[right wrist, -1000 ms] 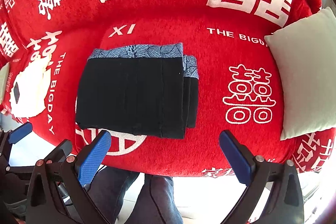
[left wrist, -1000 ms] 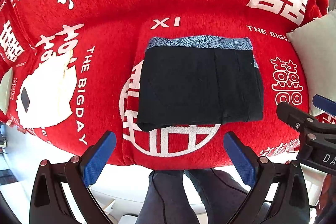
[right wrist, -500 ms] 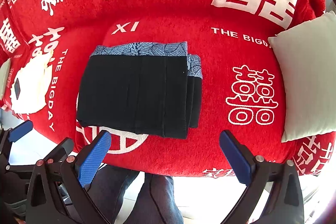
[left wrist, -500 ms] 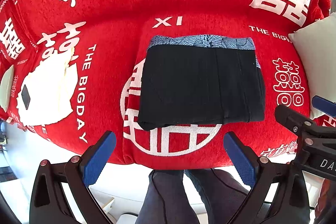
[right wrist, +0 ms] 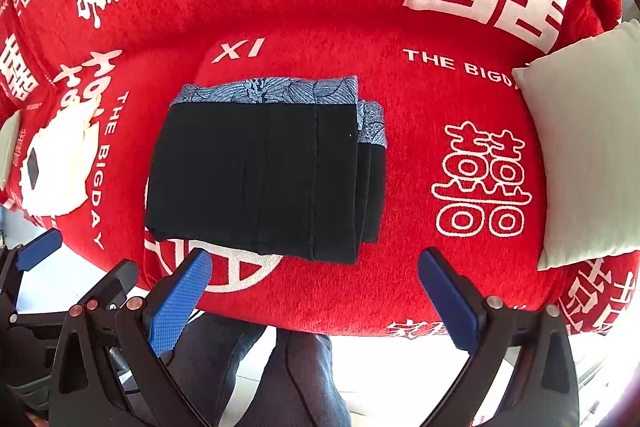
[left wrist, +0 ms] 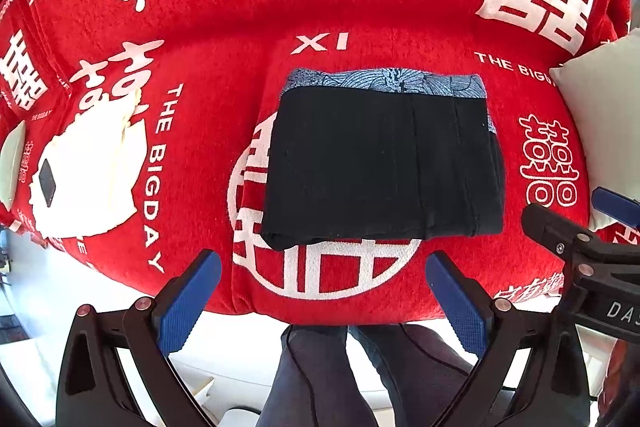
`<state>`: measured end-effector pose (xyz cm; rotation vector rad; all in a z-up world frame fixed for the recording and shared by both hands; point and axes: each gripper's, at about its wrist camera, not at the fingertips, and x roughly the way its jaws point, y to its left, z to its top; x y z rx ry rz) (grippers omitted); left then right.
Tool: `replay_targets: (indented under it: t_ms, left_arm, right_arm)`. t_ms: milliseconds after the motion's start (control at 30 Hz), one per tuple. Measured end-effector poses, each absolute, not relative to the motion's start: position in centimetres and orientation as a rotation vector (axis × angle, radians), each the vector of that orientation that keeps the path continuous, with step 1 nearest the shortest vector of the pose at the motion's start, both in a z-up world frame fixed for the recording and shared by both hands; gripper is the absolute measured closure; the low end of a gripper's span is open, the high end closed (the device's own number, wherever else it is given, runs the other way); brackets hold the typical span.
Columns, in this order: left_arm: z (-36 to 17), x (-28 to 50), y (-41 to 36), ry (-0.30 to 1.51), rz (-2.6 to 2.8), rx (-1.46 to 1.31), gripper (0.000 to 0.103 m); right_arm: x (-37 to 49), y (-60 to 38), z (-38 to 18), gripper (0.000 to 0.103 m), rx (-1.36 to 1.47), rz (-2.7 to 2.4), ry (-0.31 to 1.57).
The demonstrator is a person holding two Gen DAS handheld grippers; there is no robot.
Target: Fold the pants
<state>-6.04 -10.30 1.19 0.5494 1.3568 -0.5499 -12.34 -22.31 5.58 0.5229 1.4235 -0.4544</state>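
The black pants [left wrist: 380, 163] lie folded into a flat rectangle on the red sofa seat [left wrist: 340, 291], with a blue patterned waistband along the far edge. They also show in the right wrist view [right wrist: 260, 175], with stacked layers stepping out on the right side. My left gripper [left wrist: 324, 291] is open and empty, held back over the seat's front edge, apart from the pants. My right gripper [right wrist: 312, 291] is open and empty too, just in front of the pants. The right gripper's fingers [left wrist: 560, 239] show at the right edge of the left wrist view.
A white garment [left wrist: 88, 179] with a dark tag lies on the seat at the left. A cream cushion [right wrist: 588, 167] leans at the right. The person's legs in dark trousers [left wrist: 340, 375] stand below the sofa's front edge.
Both grippers have stayed open and have drifted very slightly nearer the sofa. The folded pants have not moved.
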Motion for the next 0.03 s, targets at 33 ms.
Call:
replay_targets:
  t_ms: [33]
  left_arm:
    - [1.21, -6.06, -10.30, 1.357, -0.551, 0.550, 0.000]
  right_arm:
    - [-12.36, -22.32, 5.53, 0.000, 0.525, -0.455, 1.425]
